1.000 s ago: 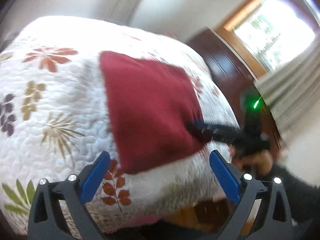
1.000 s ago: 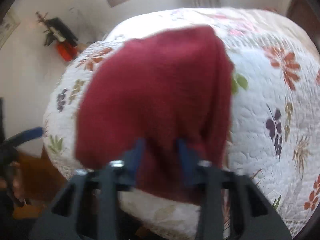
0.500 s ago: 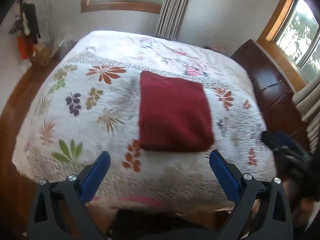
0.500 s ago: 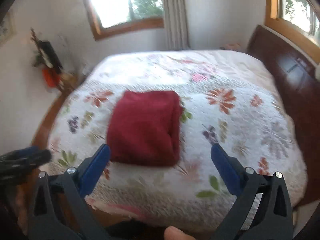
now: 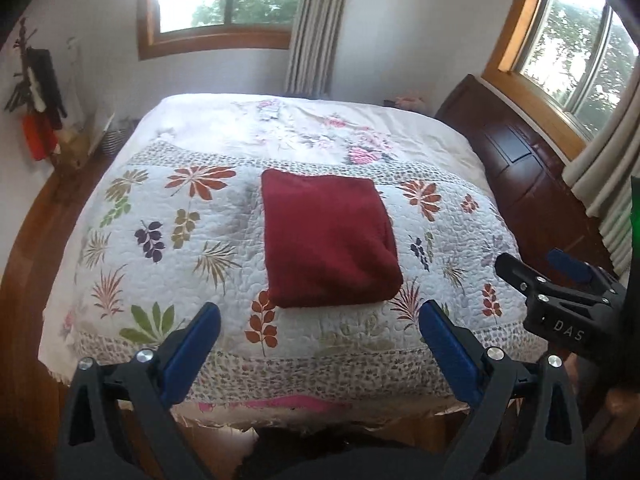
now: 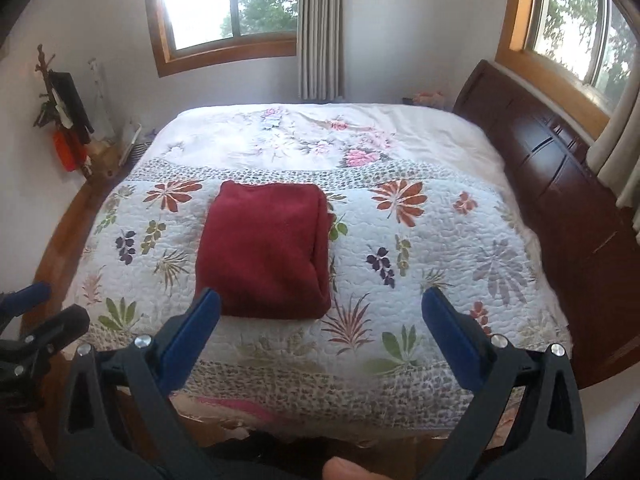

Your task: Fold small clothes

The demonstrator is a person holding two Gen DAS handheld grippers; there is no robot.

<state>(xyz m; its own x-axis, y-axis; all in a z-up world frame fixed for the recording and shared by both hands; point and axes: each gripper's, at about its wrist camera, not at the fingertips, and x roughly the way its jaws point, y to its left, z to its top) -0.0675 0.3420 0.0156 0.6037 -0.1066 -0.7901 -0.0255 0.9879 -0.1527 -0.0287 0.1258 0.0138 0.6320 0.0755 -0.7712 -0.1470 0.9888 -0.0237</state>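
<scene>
A dark red garment (image 5: 328, 240) lies folded into a neat rectangle on the flowered quilt (image 5: 168, 216), a little toward the near edge of the bed. In the right wrist view the red garment (image 6: 264, 248) sits left of centre. My left gripper (image 5: 320, 314) hangs open in front of the bed's near edge, apart from the cloth, with nothing between its blue pads. My right gripper (image 6: 320, 300) is open too and holds nothing. Each gripper shows in the other's view: the right gripper (image 5: 536, 268) at the right side, the left gripper (image 6: 52, 306) at the lower left.
A dark wooden headboard (image 6: 560, 168) runs along the bed's right side under a window (image 5: 580, 40). A stand with dark and red things (image 5: 38, 108) fills the left corner on the wooden floor (image 5: 36, 208). A fingertip (image 6: 340, 470) shows at the bottom edge.
A second ago my right gripper was shut on the red garment, close over the bed. It has let go, and both grippers have pulled back from the bed. The garment lies folded.
</scene>
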